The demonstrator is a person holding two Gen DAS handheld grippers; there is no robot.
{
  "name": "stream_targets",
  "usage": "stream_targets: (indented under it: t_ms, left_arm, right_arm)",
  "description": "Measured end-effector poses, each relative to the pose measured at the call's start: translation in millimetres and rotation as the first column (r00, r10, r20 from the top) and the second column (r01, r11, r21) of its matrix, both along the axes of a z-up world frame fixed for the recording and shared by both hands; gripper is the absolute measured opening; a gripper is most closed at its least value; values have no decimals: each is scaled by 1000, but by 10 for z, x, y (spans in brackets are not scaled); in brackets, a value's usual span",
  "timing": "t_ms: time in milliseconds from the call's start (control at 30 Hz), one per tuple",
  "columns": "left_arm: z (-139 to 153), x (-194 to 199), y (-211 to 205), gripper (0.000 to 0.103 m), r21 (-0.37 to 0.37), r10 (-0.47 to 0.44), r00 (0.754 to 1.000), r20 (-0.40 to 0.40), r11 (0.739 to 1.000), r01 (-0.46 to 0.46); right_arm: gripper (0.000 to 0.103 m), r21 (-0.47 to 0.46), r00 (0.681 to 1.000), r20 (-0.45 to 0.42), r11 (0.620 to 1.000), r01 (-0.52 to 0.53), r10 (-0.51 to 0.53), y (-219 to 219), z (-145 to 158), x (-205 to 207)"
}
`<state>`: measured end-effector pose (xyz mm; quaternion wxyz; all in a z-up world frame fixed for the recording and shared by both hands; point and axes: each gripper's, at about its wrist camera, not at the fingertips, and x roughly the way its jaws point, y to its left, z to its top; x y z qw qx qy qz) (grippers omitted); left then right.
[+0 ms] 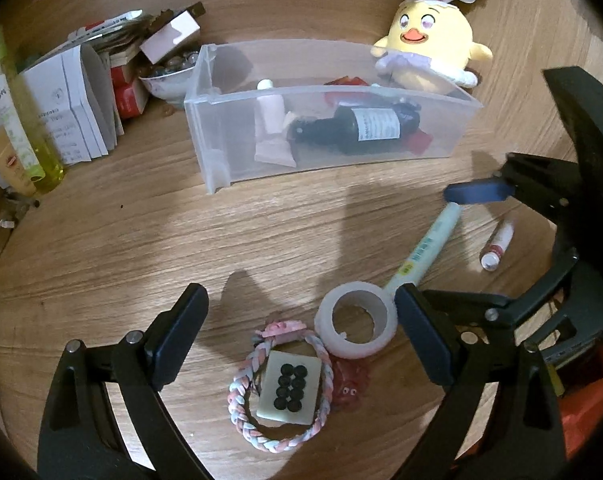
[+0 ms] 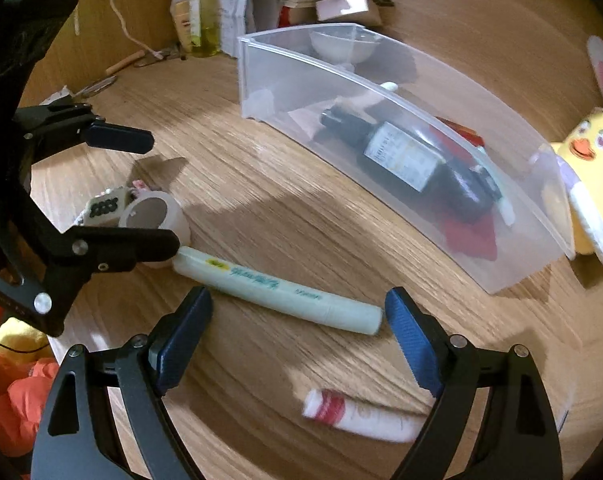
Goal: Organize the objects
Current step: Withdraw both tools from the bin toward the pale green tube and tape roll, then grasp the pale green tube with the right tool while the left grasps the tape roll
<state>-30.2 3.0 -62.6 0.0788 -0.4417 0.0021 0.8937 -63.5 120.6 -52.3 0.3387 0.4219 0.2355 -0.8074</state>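
We see a round wooden table (image 1: 121,240) that carries everything. The largest thing on it is a long clear plastic bin (image 1: 325,160), at twelve o'clock from the left gripper (image 1: 301,344). Inside the bin lie a dark glass bottle with a white label (image 1: 357,128), a small pink tube (image 1: 271,128) and something red we cannot identify. At one o'clock, touching the far wall of the bin, sits a yellow plush chick with rabbit ears (image 1: 429,40).

In the right wrist view, a long pale green tube (image 2: 277,292) lies flat between the open jaws of the right gripper (image 2: 297,344), and the pads do not touch it. A small white and red tube (image 2: 357,416) lies near, at five o'clock.

The left gripper stands wide open too and holds nothing. Between its fingers we see a white tape roll (image 1: 357,324), a braided pink, white and blue ring (image 1: 281,388) and, inside this ring, a cream tile with black dots (image 1: 289,392). The tape roll touches the ring at its one o'clock side.
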Motion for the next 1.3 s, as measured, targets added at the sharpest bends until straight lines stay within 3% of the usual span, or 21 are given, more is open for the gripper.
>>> stream_targets:
  t_ms: [400,500,567,767,967,1300]
  left_arm:
    - [-47,-29,-41,52,15,-20,1000,7,1000,20]
    - [-78,-62,-83,45,26,-12,1000,22,1000,11]
    - [-71,-74,-111,41,39,-6,1000,23,999,5]
    - [-71,-122,-172,40,61,25,999,29,998,-27]
    - [-49,-97,-186,39,67,32,999,16,997,-33]
    - [157,-59,-209,39,82,64,997,-46,995,-60]
  right_arm:
    - [85,12,995,5,995,-97,97,-257,-15,-159]
    - [74,-10,995,37,995,-94,95,-247,-16,-214]
    - [59,-19,995,51,996,-90,90,-234,-7,-230]
    - [32,-33,997,76,999,-31,33,-131,12,-282]
    - [17,-46,997,73,999,-23,26,-114,15,-255]
    - [14,-107,998,52,994,-19,24,-109,70,-121]
